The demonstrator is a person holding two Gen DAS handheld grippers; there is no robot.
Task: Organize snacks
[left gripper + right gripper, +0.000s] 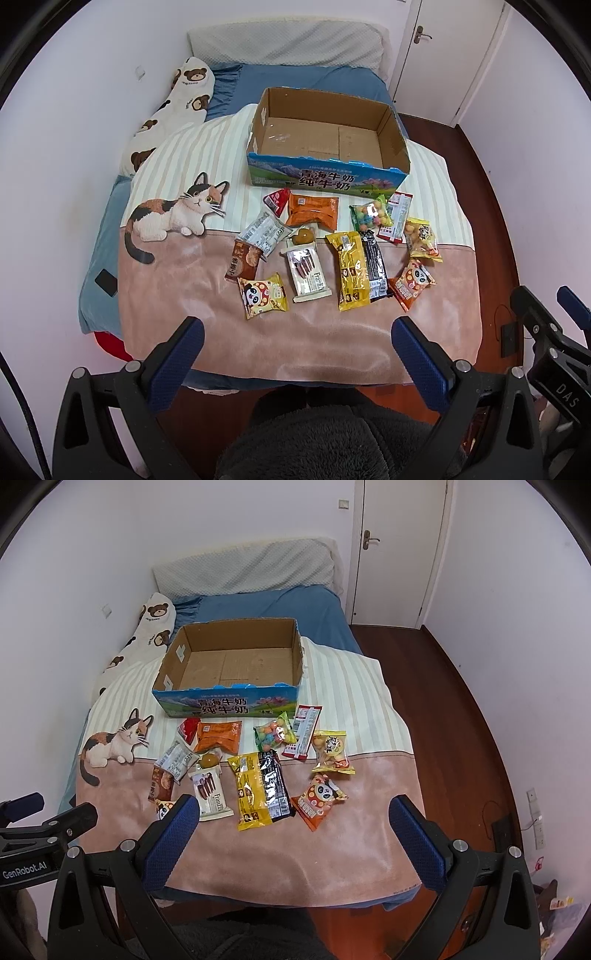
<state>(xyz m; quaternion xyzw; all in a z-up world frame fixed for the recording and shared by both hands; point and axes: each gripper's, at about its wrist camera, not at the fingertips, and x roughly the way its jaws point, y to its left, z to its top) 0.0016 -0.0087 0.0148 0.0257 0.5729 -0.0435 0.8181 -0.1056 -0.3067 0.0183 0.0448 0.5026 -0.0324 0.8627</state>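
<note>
Both the left gripper (297,332) and right gripper (293,810) spread wide, empty. Snack packets (332,243) lie loose on the blanket before the empty milk carton (325,175). Risk: overlapping, slippery wrappers invite double pickup or slippage

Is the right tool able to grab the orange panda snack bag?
Probably yes. The right tool is open, and the orange panda snack bag lies on top of the blanket with nothing over it.

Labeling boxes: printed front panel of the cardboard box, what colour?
Mostly blue, on the cardboard box; left wrist view.
</note>
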